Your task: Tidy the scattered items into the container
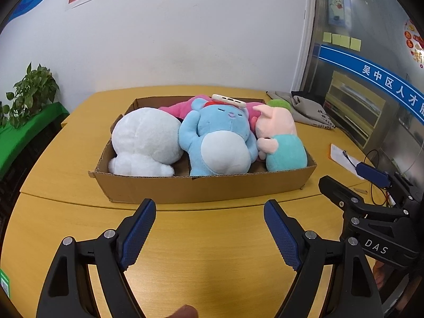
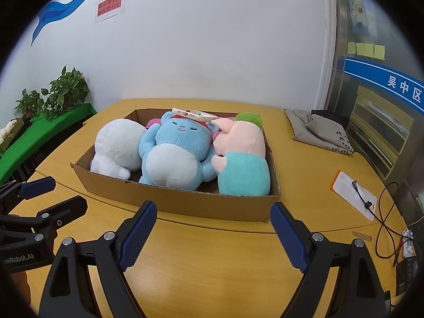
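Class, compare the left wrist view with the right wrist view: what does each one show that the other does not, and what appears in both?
Only the left wrist view shows the right gripper at its right edge, and a red decoration on the glass.

Only the right wrist view shows the left gripper at its left edge, and a white power strip on the table.

Both show the cardboard box holding the white plush, blue plush and pink plush, plus the grey bag. Both grippers are open and empty.
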